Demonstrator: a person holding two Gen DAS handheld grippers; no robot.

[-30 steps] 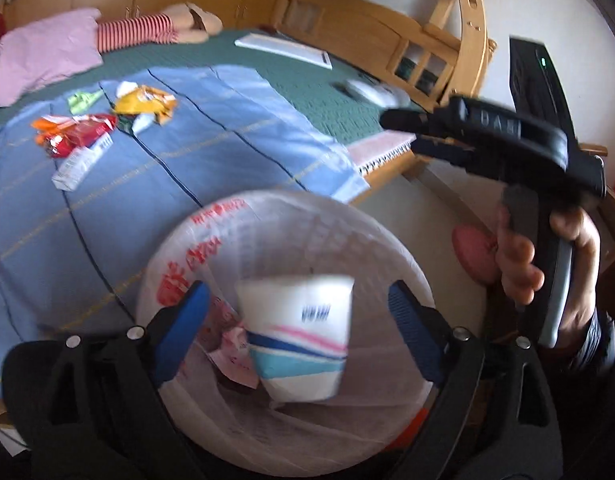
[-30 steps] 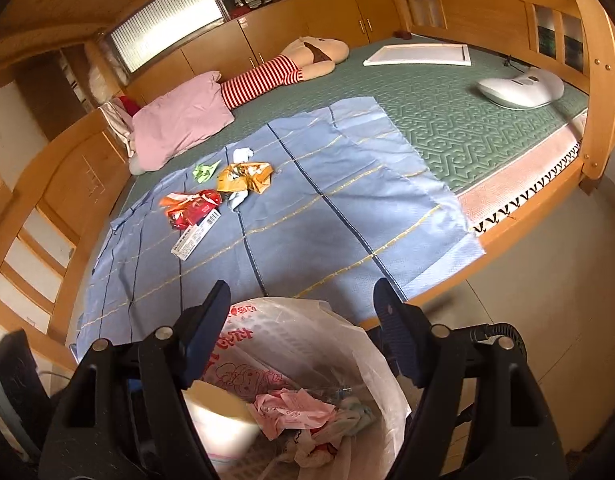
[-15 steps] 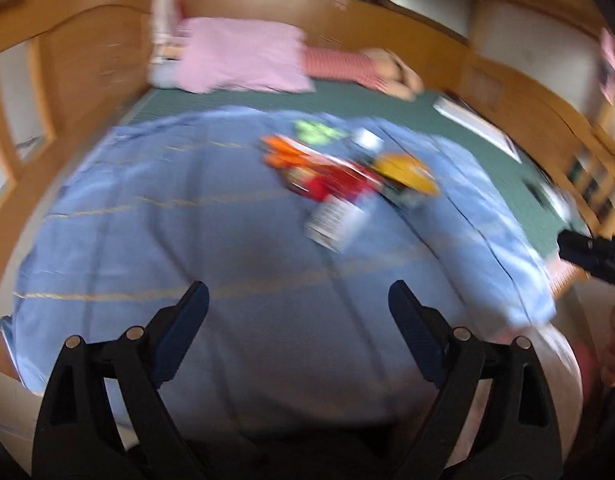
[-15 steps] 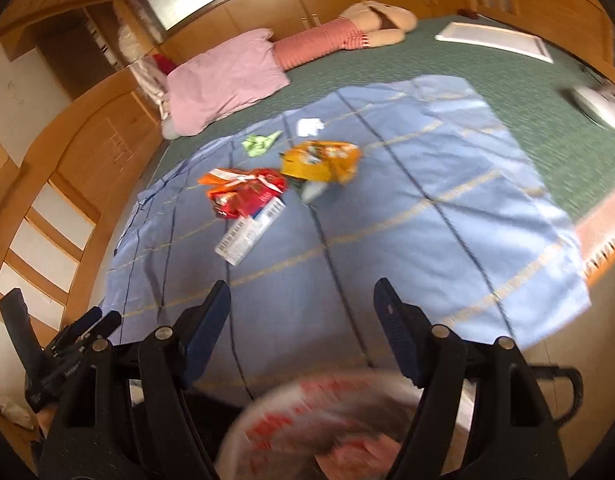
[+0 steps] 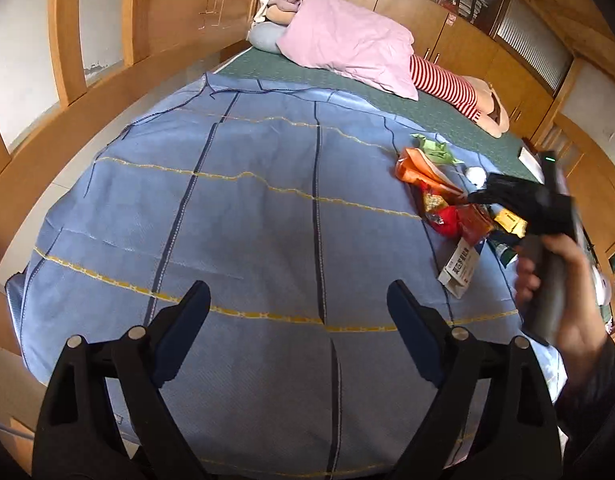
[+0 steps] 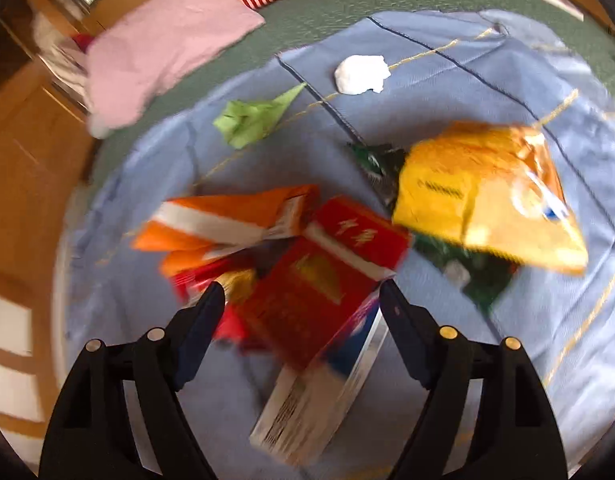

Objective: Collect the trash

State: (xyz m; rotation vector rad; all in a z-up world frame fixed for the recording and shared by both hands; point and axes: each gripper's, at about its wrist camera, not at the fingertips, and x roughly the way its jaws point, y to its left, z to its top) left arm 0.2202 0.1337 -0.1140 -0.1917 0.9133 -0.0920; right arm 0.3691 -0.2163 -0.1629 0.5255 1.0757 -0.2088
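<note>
A pile of trash lies on the blue cloth (image 5: 267,220) on the bed. In the right wrist view I see a red packet (image 6: 319,268), an orange wrapper (image 6: 227,220), a yellow snack bag (image 6: 487,196), a white-and-blue box (image 6: 315,400), green paper (image 6: 255,118) and a white tissue wad (image 6: 361,74). My right gripper (image 6: 301,304) is open, low over the red packet, which lies between its fingers. My left gripper (image 5: 297,308) is open and empty over bare cloth; the pile (image 5: 447,208) and the right gripper (image 5: 523,208) are to its right.
A pink pillow (image 5: 347,48) and a striped stuffed toy (image 5: 459,88) lie at the bed's far end on the green mat (image 5: 387,96). Wooden bed rails (image 5: 87,120) run along the left. The bin is out of view.
Both grippers left the lined bin, where a paper cup was dropped, and swung over the bed. The right gripper has descended close onto the trash pile.
</note>
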